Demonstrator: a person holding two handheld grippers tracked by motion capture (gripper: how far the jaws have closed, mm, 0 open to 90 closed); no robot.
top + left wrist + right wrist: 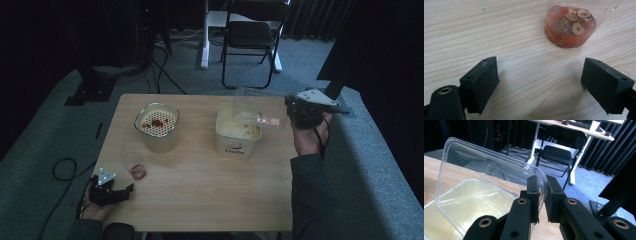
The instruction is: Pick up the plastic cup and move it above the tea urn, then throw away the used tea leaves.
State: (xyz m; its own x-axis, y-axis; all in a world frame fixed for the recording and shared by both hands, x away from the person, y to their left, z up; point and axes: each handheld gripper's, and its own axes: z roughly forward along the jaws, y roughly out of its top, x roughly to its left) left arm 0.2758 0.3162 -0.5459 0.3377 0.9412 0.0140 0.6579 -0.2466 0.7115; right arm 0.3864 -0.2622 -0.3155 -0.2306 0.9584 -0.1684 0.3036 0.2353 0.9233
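Wooden desk [200,190] under me: right gripper [542,195] clamped on clear plastic tub [484,192], tilted above cream bucket [238,135]. Left gripper [539,82] apart, near fruit cup [570,26]; strainer pot [157,127] further back.

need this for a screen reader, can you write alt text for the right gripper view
The right hand-held gripper pinches the rim of a clear plastic container, holding it tilted above a cream tub on a wooden table. Behind stand a black chair and dark curtains.
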